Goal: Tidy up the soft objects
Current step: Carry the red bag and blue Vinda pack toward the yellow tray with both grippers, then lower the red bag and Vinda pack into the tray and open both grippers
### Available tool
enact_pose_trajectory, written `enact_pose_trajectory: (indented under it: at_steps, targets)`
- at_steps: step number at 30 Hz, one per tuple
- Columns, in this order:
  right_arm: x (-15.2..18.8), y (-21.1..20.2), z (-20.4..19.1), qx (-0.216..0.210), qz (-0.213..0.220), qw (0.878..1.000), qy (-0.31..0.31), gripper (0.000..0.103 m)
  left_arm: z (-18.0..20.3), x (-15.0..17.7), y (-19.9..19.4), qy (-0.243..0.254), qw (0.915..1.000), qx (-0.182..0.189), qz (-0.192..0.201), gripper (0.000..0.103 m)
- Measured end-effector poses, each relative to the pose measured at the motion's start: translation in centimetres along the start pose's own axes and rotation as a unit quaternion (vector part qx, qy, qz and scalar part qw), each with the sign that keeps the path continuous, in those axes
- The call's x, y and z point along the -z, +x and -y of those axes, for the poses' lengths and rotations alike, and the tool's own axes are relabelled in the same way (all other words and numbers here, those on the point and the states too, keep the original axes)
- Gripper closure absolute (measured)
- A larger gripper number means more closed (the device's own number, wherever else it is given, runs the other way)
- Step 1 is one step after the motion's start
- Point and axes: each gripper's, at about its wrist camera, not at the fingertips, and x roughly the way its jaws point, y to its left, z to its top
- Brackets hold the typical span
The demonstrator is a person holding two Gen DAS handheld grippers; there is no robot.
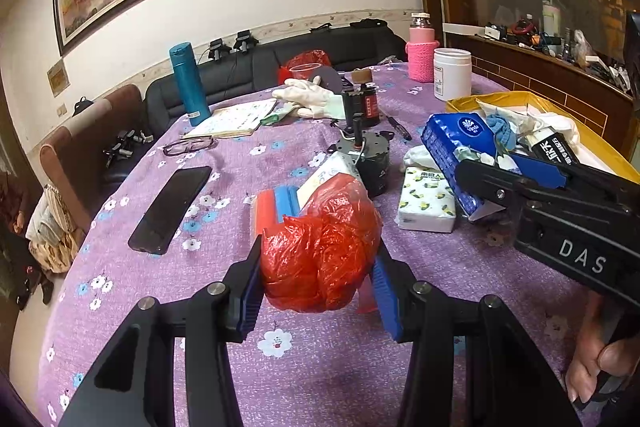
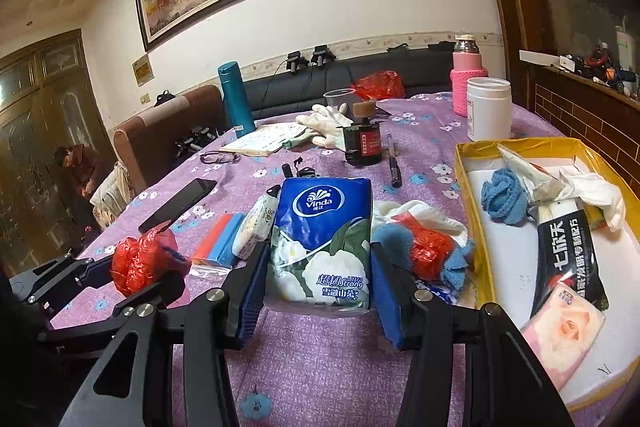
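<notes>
Left gripper clamps a crumpled red plastic bag above the tablecloth. Right gripper grips an upright blue Vinda tissue pack. The yellow-rimmed box lies beyond to the right, nearer the right hand.

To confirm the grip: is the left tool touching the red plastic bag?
Touching. The left wrist view shows both pads of the left tool pressed against the red plastic bag.

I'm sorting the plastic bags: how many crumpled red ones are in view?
3 red bags: one in the left tool, one on the blue cloth beside the yellow box, one behind the clear cup. Others may be hidden.
</notes>
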Motion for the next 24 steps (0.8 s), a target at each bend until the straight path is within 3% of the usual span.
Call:
enact_pose_trajectory:
  at_steps: [14, 19, 24]
  targets:
    - [-0.1, -2.0, 2.2, 0.003, 0.017, 1.000, 0.026, 0.050, 1.5, -0.2, -0.6, 0.018, 0.9998, 0.002, 0.001, 0.056]
    - [-0.6, -3.9, 4.6, 0.018, 0.041, 0.998, 0.048, 0.050, 1.7, -0.6, -1.0, 0.010, 0.9996, 0.028, -0.001, 0.056]
    - [-0.7, -6.8, 8.9, 0.067, 0.071, 0.992, 0.080, 0.050, 2.6, -1.3, -1.1, 0.004, 0.9977, 0.067, -0.011, 0.056]
